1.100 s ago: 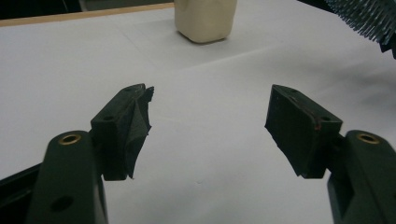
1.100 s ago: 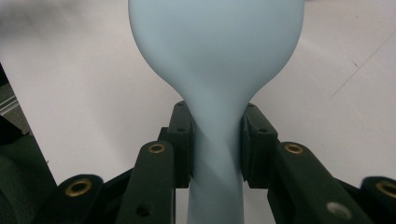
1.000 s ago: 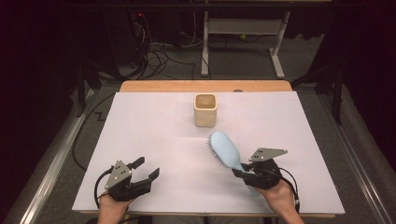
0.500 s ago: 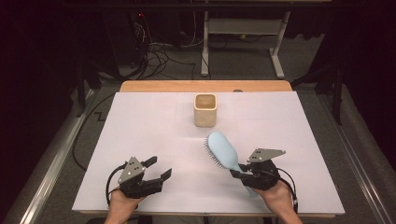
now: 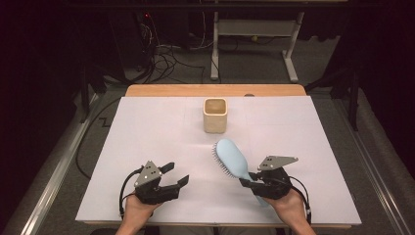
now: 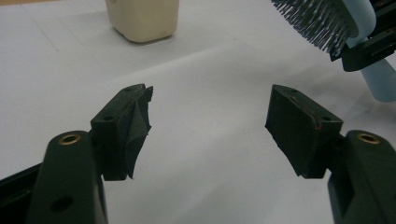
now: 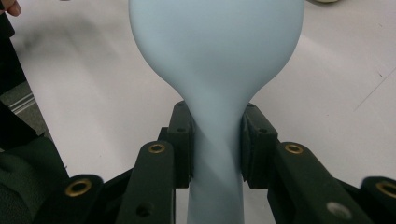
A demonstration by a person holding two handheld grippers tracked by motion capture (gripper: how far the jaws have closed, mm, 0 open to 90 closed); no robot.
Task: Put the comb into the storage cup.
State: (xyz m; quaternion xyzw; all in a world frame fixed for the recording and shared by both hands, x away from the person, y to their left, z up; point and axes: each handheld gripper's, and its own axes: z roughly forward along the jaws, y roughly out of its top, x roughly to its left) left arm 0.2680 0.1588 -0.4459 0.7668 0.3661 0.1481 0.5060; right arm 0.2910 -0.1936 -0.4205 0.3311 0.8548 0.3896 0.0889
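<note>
No text, label, brand, number or sign can be read anywhere in these views. The pale blue plastic hairbrush [image 5: 232, 159], the cream square cup [image 5: 215, 115] and the white paper-covered worktop [image 5: 147, 127] all show plain, unmarked surfaces, and the black tongs carry no legible marking either.
</note>
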